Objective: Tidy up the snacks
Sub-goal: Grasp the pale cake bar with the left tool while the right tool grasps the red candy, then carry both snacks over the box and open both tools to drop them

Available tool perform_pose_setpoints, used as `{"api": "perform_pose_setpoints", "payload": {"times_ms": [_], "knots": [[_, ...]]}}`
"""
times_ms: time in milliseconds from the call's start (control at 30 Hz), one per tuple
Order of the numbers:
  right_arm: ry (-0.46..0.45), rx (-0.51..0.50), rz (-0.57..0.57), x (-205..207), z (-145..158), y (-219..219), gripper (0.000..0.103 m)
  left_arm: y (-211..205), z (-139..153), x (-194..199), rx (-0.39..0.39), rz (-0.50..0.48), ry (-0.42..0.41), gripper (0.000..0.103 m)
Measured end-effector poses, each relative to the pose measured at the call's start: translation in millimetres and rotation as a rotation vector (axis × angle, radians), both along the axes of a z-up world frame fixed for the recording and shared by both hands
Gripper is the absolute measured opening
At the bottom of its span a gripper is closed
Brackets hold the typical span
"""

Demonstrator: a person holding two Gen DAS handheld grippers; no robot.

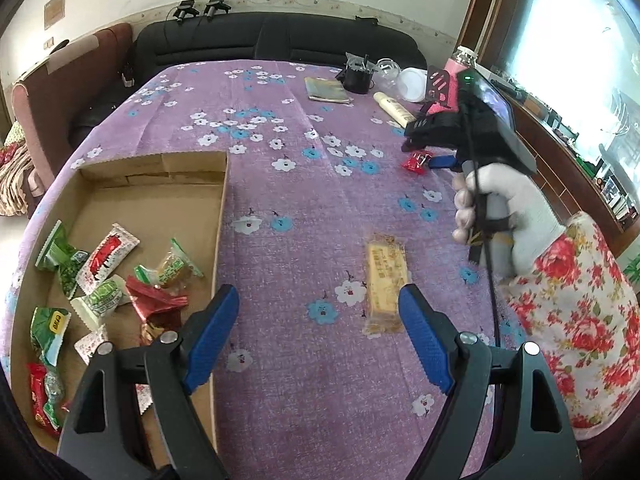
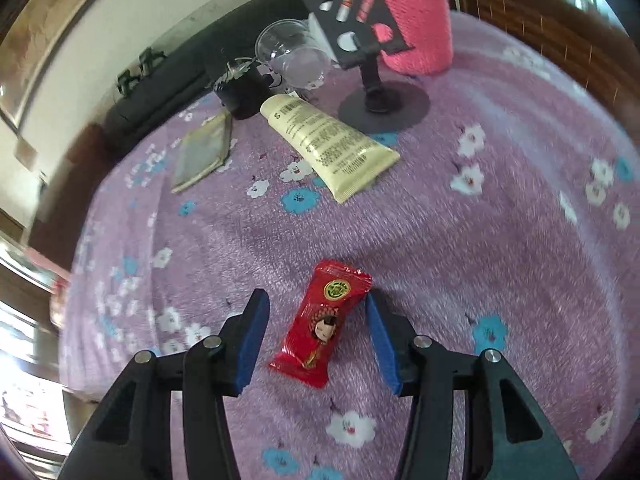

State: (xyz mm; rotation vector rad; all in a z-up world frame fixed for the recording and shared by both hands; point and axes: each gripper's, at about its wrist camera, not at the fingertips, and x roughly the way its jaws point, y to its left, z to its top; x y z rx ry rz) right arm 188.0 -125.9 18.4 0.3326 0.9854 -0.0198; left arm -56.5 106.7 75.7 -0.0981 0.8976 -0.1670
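A shallow cardboard box [image 1: 222, 216] lies on the purple flowered cloth at the left and holds several wrapped snacks in green, white and red [image 1: 108, 276]. My left gripper [image 1: 320, 300] is open over the cloth, its left finger above the box's right wall; a yellow snack bar [image 1: 386, 276] lies just ahead, by the right finger. My right gripper [image 2: 316, 304] is open, low over the cloth, with a red snack packet [image 2: 324, 324] lying between its fingers. The same packet [image 1: 416, 161] shows in the left wrist view under the right gripper [image 1: 420, 148].
At the far right of the table lie a cream tube [image 2: 328, 144], a black phone stand [image 2: 380, 96], a pink knitted bottle sleeve [image 2: 416, 20], a clear cup [image 2: 292, 52], a small black pot [image 2: 240, 88] and a grey booklet [image 2: 204, 152]. A black sofa [image 1: 280, 36] runs behind the table.
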Motion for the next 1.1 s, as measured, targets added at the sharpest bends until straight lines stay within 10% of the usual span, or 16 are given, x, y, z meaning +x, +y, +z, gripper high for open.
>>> {"api": "perform_pose_setpoints", "payload": {"times_ms": [100,700,867,1100], "knots": [[-0.026,-0.104,0.039,-9,-2,5,0.019,-7,-5,3,0.021,-0.017,0.008,0.082],[-0.1,0.202,0.204,-131,-1,-32,0.017,-62,-59,55,0.086,-0.097,0.124,0.082],[-0.136,0.221,0.238,-132,1,-23,0.017,-77,-58,50,0.157,-0.166,0.072,0.035],[-0.146,0.247,0.261,-136,-2,-21,0.017,-65,-53,42,0.073,-0.155,0.075,0.035]]}}
